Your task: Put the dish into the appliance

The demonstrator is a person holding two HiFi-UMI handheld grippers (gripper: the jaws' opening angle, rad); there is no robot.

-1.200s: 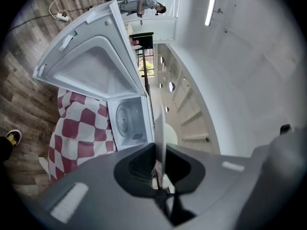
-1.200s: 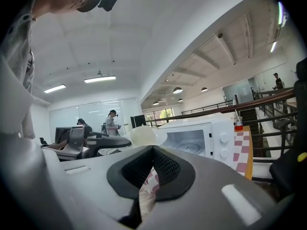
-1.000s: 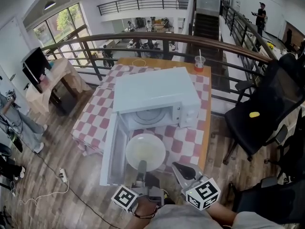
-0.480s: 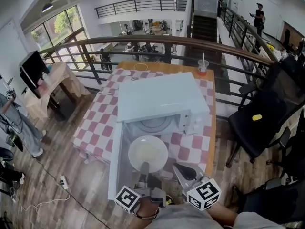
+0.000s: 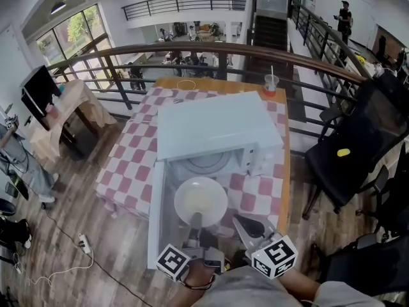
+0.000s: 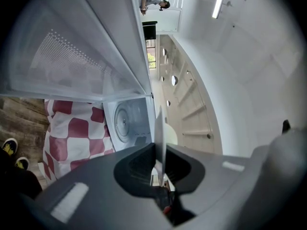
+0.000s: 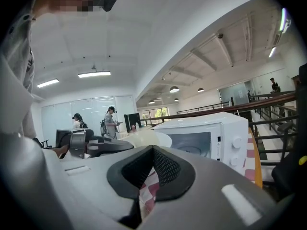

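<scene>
Seen from above, a table in a red-and-white checked cloth [image 5: 131, 158] fills the middle of the frame. On it sits a white microwave [image 5: 217, 130]. Its door [image 5: 155, 222] stands swung open at lower left of centre.

Just right of the door, at bottom centre, the left gripper [image 5: 196, 221] is clamped tight on the near rim of the dish [image 5: 200, 200]. This is a pale round plate, held flat in front of the open microwave cavity and not yet inside. In the left gripper view it appears edge-on, pinched between the pads. The glass turntable [image 5: 208, 162] shows inside, beyond the dish.

Further right, the right gripper [image 5: 250, 226] has its jaws closed together on nothing.

At upper right, a cup with a straw [image 5: 271, 84] stands at the table's far edge. A black chair [image 5: 358, 139] sits at far right.
</scene>
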